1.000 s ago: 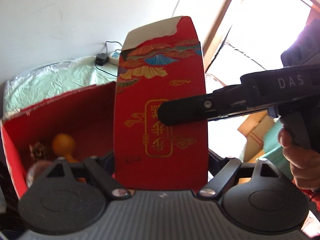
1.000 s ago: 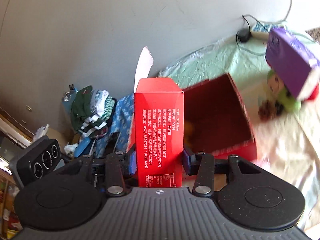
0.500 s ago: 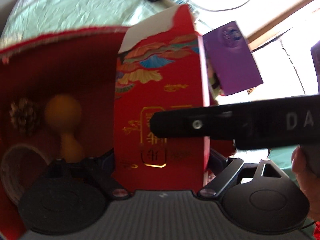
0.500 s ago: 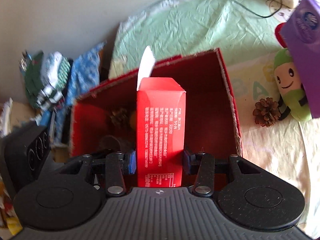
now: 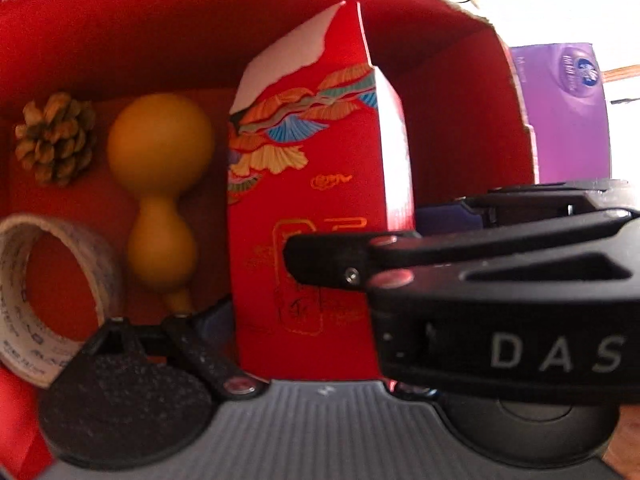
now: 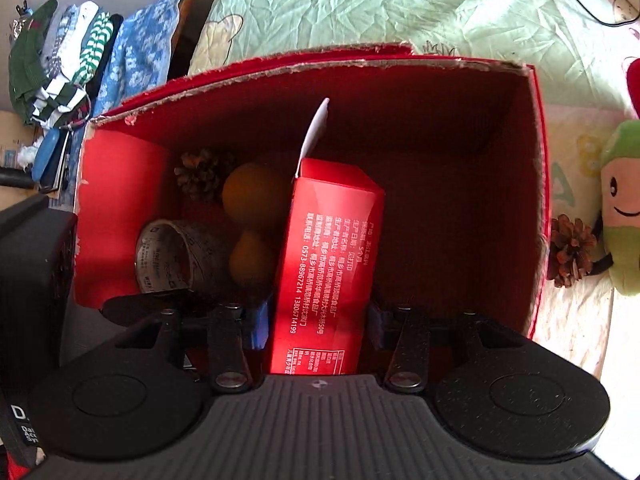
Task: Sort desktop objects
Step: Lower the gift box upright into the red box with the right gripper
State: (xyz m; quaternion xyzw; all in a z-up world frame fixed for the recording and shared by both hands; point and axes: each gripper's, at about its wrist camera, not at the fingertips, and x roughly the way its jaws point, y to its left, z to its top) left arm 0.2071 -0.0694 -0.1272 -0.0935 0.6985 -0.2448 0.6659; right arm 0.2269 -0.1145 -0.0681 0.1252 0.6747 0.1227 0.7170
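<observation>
Both grippers have carried the red carton (image 6: 328, 264) down from above the rim into the big red box (image 6: 536, 184), where 1 second ago it was held up against the wall. Nearest in the right wrist view, the right gripper (image 6: 318, 322) clamps the carton's narrow printed sides; in the left wrist view the left gripper (image 5: 316, 320) pinches its wide decorated face (image 5: 304, 216), with the right gripper's black finger (image 5: 332, 260) crossing in from 3 o'clock. Beside the carton, at 9 o'clock, lie a tape roll (image 5: 44, 300), an orange gourd (image 5: 160, 184) and, farther back, a pine cone (image 5: 54, 138). Outside the box at 3 o'clock sit a second pine cone (image 6: 572, 250) and a green plush toy (image 6: 620, 208); a purple box (image 5: 568, 108) stands beyond at 2 o'clock.
</observation>
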